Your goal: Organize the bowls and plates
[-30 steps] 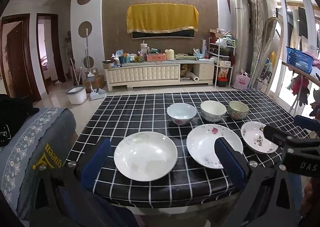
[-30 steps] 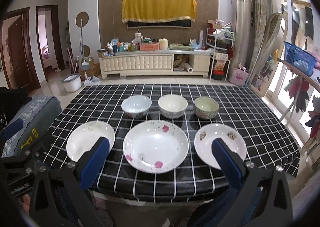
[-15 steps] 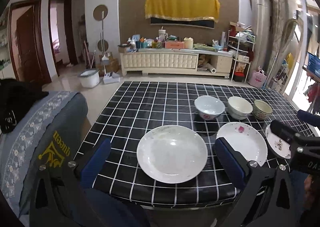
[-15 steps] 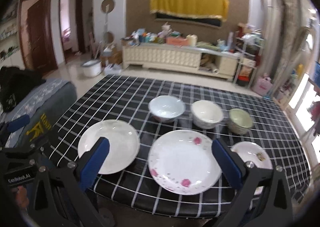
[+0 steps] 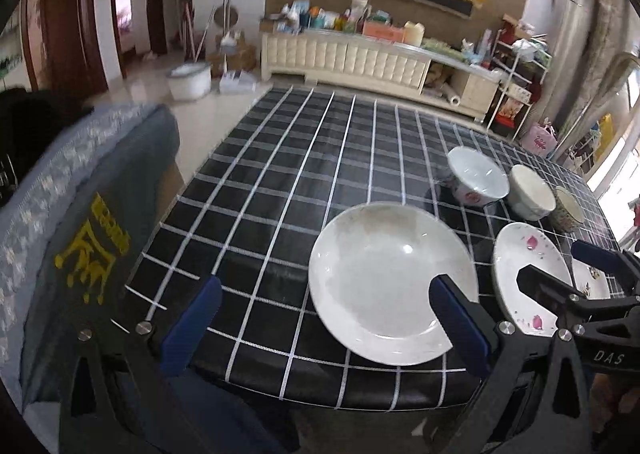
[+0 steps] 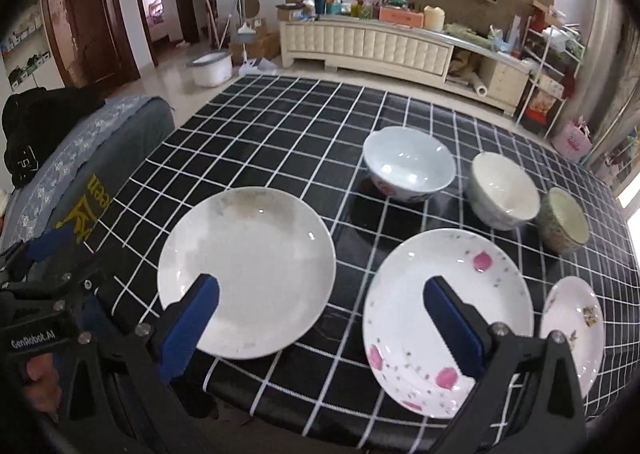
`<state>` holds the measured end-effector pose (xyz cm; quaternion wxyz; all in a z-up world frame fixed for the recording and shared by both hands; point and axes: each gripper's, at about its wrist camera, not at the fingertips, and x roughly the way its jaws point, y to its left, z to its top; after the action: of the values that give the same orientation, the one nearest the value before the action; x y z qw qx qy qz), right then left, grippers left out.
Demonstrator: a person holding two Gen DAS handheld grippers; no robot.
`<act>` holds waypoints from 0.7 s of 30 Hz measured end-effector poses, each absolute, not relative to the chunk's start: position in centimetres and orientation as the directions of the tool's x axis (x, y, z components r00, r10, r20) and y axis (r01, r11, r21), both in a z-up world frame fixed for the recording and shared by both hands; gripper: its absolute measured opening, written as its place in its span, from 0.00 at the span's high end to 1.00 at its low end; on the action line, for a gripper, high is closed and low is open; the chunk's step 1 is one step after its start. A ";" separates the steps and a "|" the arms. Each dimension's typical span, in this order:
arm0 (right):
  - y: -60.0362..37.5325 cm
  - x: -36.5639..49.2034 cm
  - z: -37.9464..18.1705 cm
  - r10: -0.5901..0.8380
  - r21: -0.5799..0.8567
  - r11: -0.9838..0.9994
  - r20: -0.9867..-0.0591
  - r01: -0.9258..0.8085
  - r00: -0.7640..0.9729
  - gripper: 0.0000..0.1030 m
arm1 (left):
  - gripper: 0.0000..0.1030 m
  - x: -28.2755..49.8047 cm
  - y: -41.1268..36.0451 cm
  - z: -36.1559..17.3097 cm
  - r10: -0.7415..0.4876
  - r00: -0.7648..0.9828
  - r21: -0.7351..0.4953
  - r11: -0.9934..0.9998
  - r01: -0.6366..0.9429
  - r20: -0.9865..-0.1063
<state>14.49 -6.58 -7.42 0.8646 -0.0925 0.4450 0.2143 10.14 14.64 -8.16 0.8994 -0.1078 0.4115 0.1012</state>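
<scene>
The plain white plate (image 6: 248, 274) lies on the table (image 6: 280, 142) just ahead of the left hand-held gripper (image 5: 324, 318), under its right finger; that gripper's fingers stand wide apart, holding nothing. The rose plate (image 6: 448, 318) sits ahead of the right hand-held gripper (image 6: 320, 318), whose fingers are also spread and empty, one over each plate. A small plate (image 6: 572, 326) lies right of it. Beyond the plates stand three bowls in a row: pale blue (image 6: 408, 162), cream (image 6: 504, 190), green (image 6: 564, 226).
</scene>
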 end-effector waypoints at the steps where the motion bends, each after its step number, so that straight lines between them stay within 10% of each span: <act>1: -6.3 14.7 -7.7 0.289 0.034 0.889 -0.815 -0.457 0.502 0.01 | 0.00 10.5 15.2 -8.8 0.086 0.628 -0.122 0.952 -0.281 -0.773; 21: -3.7 19.2 -13.4 0.222 0.014 0.882 -0.895 -0.471 0.388 0.37 | 0.49 16.0 17.1 -16.8 0.002 0.463 -0.135 0.955 -0.263 -0.887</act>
<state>19.19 -3.73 -13.43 0.8241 -0.1219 0.5117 0.2103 16.01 17.09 -16.76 0.8456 -0.1276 0.5124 0.0784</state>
